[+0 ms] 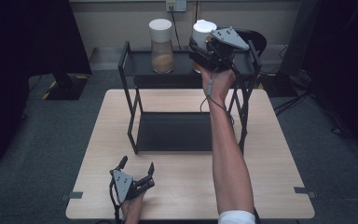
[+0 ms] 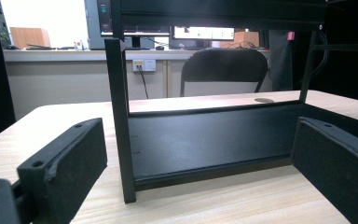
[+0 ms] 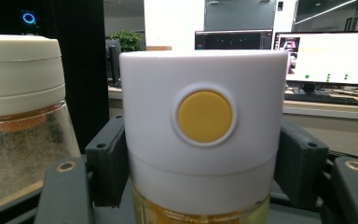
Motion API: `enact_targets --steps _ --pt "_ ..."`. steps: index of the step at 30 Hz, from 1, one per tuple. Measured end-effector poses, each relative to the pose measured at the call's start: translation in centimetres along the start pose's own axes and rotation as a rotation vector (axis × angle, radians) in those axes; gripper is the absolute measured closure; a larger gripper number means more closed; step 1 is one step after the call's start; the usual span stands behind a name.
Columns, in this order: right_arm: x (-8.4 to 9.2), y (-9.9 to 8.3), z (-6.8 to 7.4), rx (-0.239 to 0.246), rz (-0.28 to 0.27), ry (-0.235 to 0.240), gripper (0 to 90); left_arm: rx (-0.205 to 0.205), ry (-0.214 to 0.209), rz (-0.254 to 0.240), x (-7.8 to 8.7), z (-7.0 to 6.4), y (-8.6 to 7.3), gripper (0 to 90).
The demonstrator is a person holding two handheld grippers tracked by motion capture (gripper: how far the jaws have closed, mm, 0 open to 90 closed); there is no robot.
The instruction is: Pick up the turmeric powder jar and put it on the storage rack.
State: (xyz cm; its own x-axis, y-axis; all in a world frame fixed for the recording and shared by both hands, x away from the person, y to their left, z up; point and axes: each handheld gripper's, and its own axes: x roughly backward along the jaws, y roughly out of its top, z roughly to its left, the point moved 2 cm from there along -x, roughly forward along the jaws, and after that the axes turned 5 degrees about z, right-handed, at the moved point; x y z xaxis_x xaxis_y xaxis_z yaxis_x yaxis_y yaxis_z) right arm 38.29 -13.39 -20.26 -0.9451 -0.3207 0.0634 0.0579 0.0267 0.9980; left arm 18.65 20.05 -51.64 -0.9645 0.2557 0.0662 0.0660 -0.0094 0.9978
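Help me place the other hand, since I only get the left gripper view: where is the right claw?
Observer: The right claw is up at the top shelf of the rack, shut on a white-lidded jar.
Operator: Anything else on that shelf?
Observer: A second jar with tan powder stands left of it in the high view, apart from it.
Operator: And my left claw from above?
Observer: The left claw is open, low over the table near its front edge, in front of the rack.
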Motion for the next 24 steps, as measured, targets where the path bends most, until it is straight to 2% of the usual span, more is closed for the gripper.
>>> enact_targets --steps 6,10,13,14,15,17,24 --pt "0.0 -0.1 0.0 -0.003 -0.003 0.0 29.8 -0.001 0.0 0.001 0.0 0.0 0.0 2.9" --pt "0.2 -0.4 0.0 -0.009 -0.03 -0.004 25.0 -0.002 0.0 0.001 0.0 0.0 0.0 2.9" --pt "0.3 -0.7 0.2 -0.006 -0.062 -0.018 16.4 -0.001 0.001 0.001 0.0 0.0 0.0 2.9" --pt "0.3 -0.8 0.2 -0.006 -0.073 -0.023 9.3 -0.001 0.001 0.001 0.0 0.0 0.0 2.9" --pt "0.3 -0.8 0.2 -0.006 -0.073 -0.023 9.3 -0.001 0.001 0.001 0.0 0.0 0.0 2.9" --pt "0.3 -1.2 0.9 0.004 -0.096 -0.064 0.0 -0.001 0.001 0.001 0.0 0.0 0.0 2.9" --pt "0.8 -1.8 1.1 0.018 -0.112 -0.046 0.0 -0.001 0.001 0.001 0.0 0.0 0.0 2.9"
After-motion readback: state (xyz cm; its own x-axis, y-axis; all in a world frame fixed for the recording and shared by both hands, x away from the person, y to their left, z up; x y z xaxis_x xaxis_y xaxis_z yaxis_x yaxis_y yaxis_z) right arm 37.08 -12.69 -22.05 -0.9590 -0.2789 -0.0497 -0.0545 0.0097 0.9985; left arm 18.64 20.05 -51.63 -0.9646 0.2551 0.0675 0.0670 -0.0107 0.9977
